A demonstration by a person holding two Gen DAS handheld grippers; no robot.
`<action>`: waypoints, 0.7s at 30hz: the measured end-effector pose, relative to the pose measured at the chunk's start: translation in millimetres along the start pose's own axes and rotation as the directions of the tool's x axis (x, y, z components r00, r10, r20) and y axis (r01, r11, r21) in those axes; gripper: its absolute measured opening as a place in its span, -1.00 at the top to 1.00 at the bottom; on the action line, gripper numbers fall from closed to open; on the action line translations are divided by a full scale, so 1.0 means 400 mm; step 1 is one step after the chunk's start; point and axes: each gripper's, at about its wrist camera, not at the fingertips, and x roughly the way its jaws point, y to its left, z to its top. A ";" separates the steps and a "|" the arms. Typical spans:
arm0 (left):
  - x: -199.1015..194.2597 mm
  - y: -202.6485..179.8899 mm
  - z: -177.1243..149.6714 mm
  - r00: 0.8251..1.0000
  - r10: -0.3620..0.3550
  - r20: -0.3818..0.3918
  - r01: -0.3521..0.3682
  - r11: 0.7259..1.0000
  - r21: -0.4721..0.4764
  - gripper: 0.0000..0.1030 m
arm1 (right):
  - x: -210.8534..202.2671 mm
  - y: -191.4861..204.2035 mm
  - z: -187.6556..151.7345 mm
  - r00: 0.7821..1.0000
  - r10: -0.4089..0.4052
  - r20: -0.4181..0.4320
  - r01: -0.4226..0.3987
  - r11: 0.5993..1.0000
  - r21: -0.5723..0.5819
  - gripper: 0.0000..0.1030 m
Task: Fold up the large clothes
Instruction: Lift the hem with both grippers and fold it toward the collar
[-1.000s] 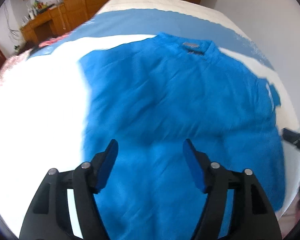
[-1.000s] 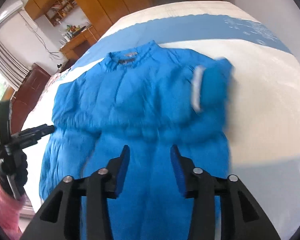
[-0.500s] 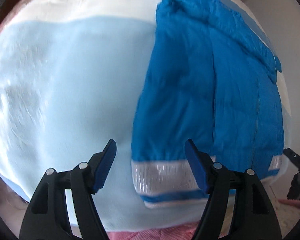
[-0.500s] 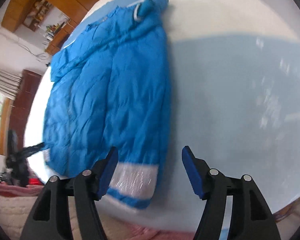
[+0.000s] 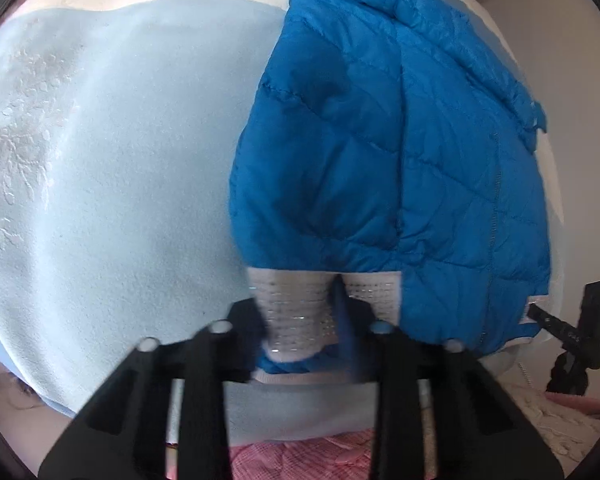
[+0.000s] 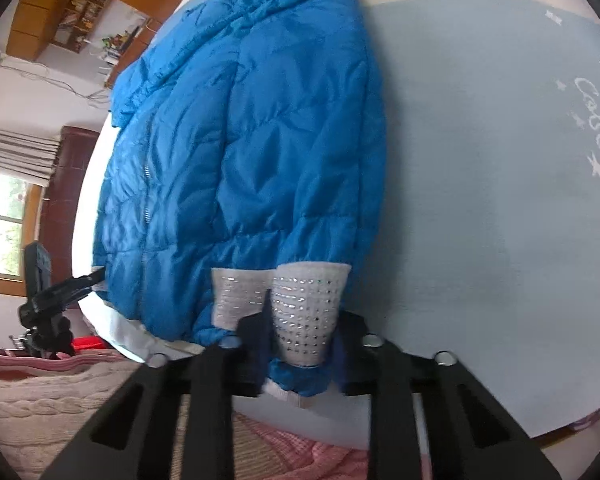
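A blue quilted jacket [image 5: 380,140] [image 6: 240,140] lies flat on the bed, its silver-white hem band [image 5: 376,284] [image 6: 236,292] nearest to me. My left gripper [image 5: 298,308] points steeply down at the hem's left corner. Its jaws are closing, and the band is bunched and pinched between them. My right gripper [image 6: 300,340] is closing the same way on the hem's right corner, with the band gathered between its pads. Each view shows the other gripper at the far end of the hem: the right gripper [image 5: 572,328] and the left gripper [image 6: 60,292].
A pale blue bed cover [image 5: 120,160] [image 6: 480,160] spreads wide beside the jacket. Pink checked cloth [image 5: 300,452] lines the bed's near edge, beside a cream knit blanket [image 6: 40,392]. Wooden cupboards [image 6: 40,12] and a window [image 6: 0,220] stand beyond the bed.
Both grippers dropped from above the jacket's middle to its near hem. Their jaws went from wide apart to pinching the silver band at its two corners.
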 end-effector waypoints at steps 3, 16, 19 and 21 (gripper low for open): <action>-0.013 -0.004 0.003 1.000 -0.027 0.011 0.028 1.000 -0.014 0.79 | -0.016 0.002 0.003 0.999 0.032 0.002 -0.032 0.999 -0.010 0.76; -0.031 0.039 -0.016 0.996 -0.077 -0.047 0.075 0.997 -0.037 0.82 | -0.003 0.004 -0.005 0.996 0.009 -0.090 -0.012 0.999 -0.039 0.80; -0.105 0.031 0.001 0.988 -0.157 0.002 0.157 0.987 -0.007 0.82 | -0.051 0.022 0.005 0.997 0.051 -0.050 -0.053 0.997 -0.056 0.80; -0.151 0.019 0.024 0.974 -0.221 0.041 0.221 0.975 0.001 0.83 | -0.095 0.034 0.027 0.996 0.092 -0.001 -0.092 0.994 -0.054 0.81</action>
